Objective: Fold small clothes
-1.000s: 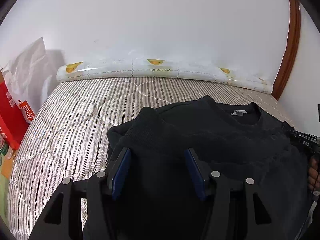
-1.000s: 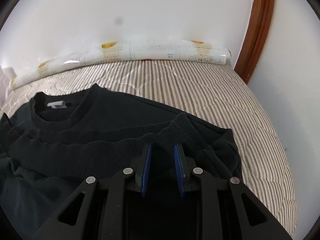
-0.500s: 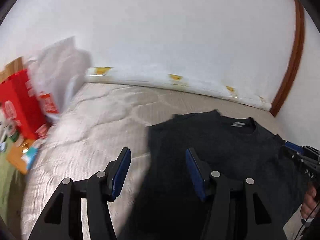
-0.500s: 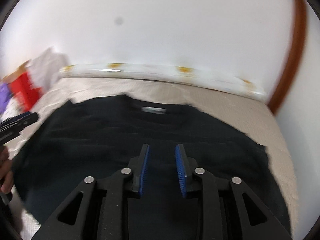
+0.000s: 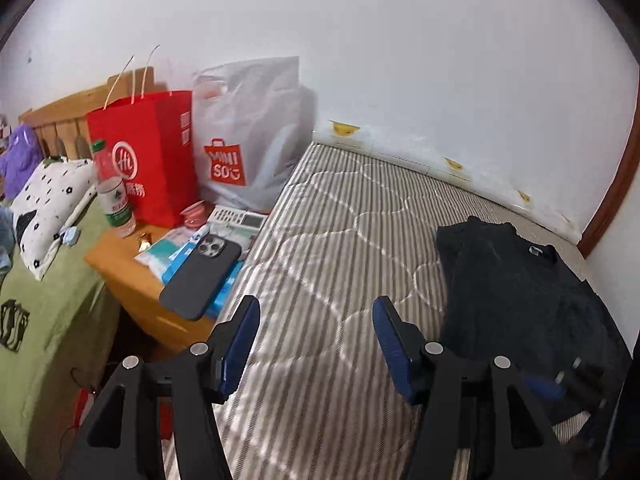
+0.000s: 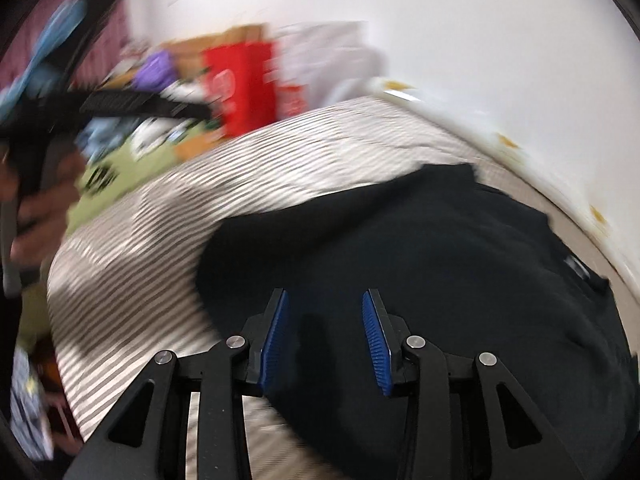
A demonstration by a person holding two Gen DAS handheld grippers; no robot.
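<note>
A black sweater lies folded on the striped mattress, near the wall at the right. My left gripper is open above bare mattress, to the left of the sweater, with nothing between its blue pads. In the blurred right wrist view the same sweater fills the middle. My right gripper hangs over the sweater's near part; its jaws are opening and hold nothing. The other gripper shows at the upper left there, held by a hand.
A wooden bedside table at the left holds a phone, a remote, tissue packs, a water bottle, a red paper bag and a white plastic bag. A green-covered bed with a pillow lies further left.
Both grippers swung left, away from the sweater. The left one now faces the bedside table and bare mattress. The right gripper's jaws have widened, and it turned toward the sweater's left edge.
</note>
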